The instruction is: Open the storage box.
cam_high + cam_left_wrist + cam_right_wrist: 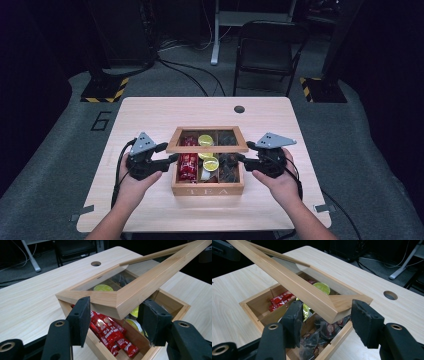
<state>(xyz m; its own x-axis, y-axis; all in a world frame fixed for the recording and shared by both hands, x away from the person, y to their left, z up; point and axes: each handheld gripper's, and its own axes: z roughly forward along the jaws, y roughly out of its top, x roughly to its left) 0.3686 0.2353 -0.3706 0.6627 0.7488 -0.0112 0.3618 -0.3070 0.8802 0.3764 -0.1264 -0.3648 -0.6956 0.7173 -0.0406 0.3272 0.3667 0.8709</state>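
Left claw, right claw agape at corners | lid raised (long axis left-right)

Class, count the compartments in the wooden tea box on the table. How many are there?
3. The tea box has a left compartment with red packets, a middle one with yellow-lidded cups, a right one with dark sachets. The raised lid may hide further dividers.

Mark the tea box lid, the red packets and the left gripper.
Tea box lid [207,148]: high view, front wooden rail of the frame.
Red packets [110,333]: left gripper view, top packet's printed face.
Left gripper [172,152]: high view, between its fingertips.
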